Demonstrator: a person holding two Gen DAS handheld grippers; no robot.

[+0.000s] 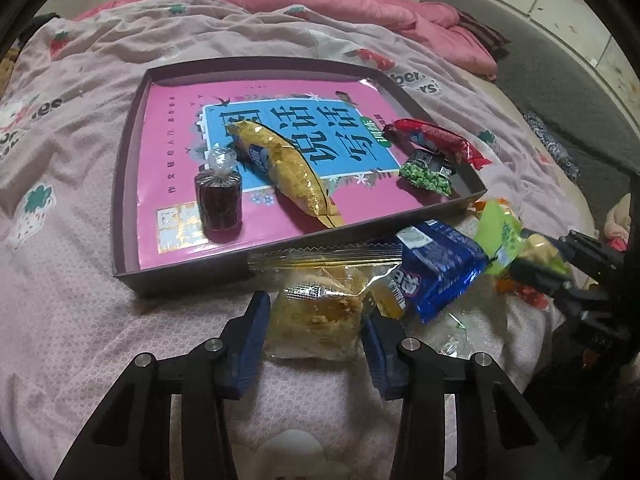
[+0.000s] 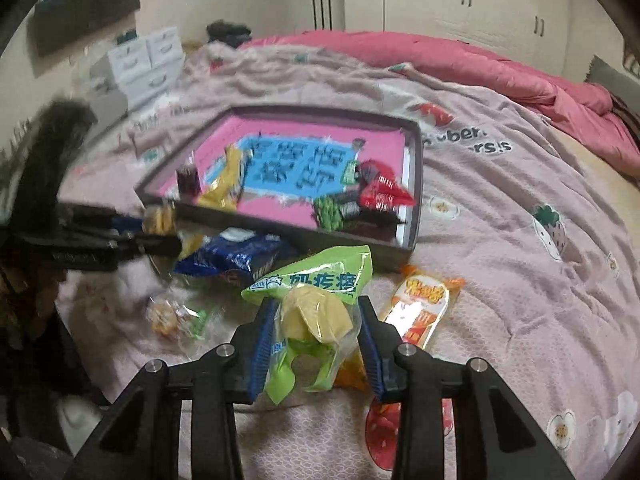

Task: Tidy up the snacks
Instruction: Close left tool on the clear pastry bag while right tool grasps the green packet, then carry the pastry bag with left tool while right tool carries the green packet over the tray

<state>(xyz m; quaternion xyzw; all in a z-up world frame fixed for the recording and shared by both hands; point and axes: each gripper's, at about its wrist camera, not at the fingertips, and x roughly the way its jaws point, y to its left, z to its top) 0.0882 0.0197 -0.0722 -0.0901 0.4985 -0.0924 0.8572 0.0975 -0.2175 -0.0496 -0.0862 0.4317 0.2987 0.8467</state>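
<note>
Pink bedding covers the bed (image 1: 80,184), and on it sits a shallow dark tray (image 1: 128,184) lined with a bright pink and blue book (image 1: 180,120). From the left wrist camera, the tray holds four snacks: a small dark jelly cup (image 1: 219,200) in clear wrap near the near left corner, a long gold packet (image 1: 292,176) lying diagonally across the middle, a red packet (image 1: 436,140) leaning on the right wall, and a green pea packet (image 1: 428,174) just below it. Outside the tray, just in front of its near wall, the left gripper (image 1: 316,328) has its blue pads pressed against both sides of a clear-wrapped pastry (image 1: 320,312), which rests on the bedding. A blue packet (image 1: 436,268) lies touching it on the right. Farther right the other gripper holds a lime green packet (image 1: 504,236).

From the right wrist camera, somewhat blurred, the same tray (image 2: 416,184) lies ahead with the jelly cup (image 2: 188,180) and gold packet (image 2: 224,188) at its left, the red packet (image 2: 380,192) and pea packet (image 2: 330,208) at its right. The right gripper (image 2: 316,332) pinches the lime green packet (image 2: 320,280), a pale yellow piece showing through its clear window. Beside it on the bedding lies an orange packet (image 2: 424,304); the blue packet (image 2: 236,256) sits near the tray's front wall, with a small clear-wrapped snack (image 2: 168,316) on the left.
</note>
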